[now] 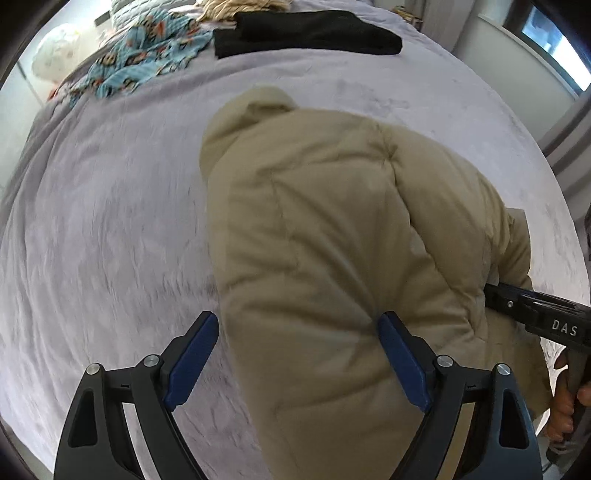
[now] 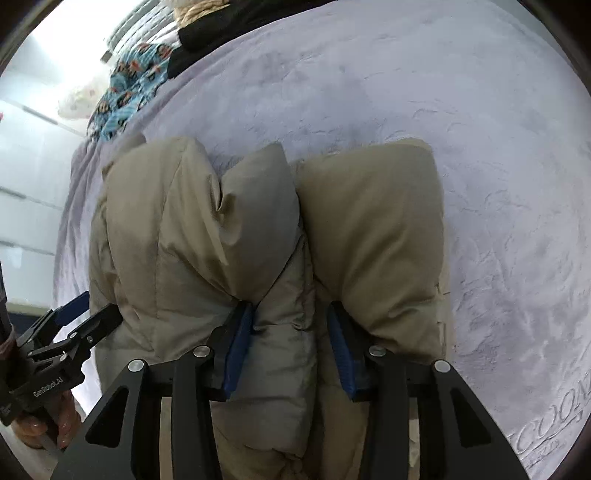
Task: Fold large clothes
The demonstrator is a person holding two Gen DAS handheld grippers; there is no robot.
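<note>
Puffy tan jacket (image 1: 332, 236) lies bundled on the lilac bed cover (image 1: 110, 221), filling the centre of both wrist views, its padded folds bulging upward. Your left claw (image 1: 297, 356) stands wide apart over the jacket's near left edge in the left wrist view, one pad above bare cover, the other against the padding, clamped on nothing. Your right claw (image 2: 291, 347) stands half apart astride a grey-shaded fold in the lower centre of the right wrist view, its pads beside the fabric but apparently not squeezing it.

With neither claw gripping, the springy filling could push the folds back open, and the two lobes at mid-frame may part along the seam between them. A shallow pinch on the slick shell would likely slip.

At upper left, a folded black garment (image 1: 306, 33) and a blue patterned cloth (image 1: 147, 55) lie well apart from the work.
</note>
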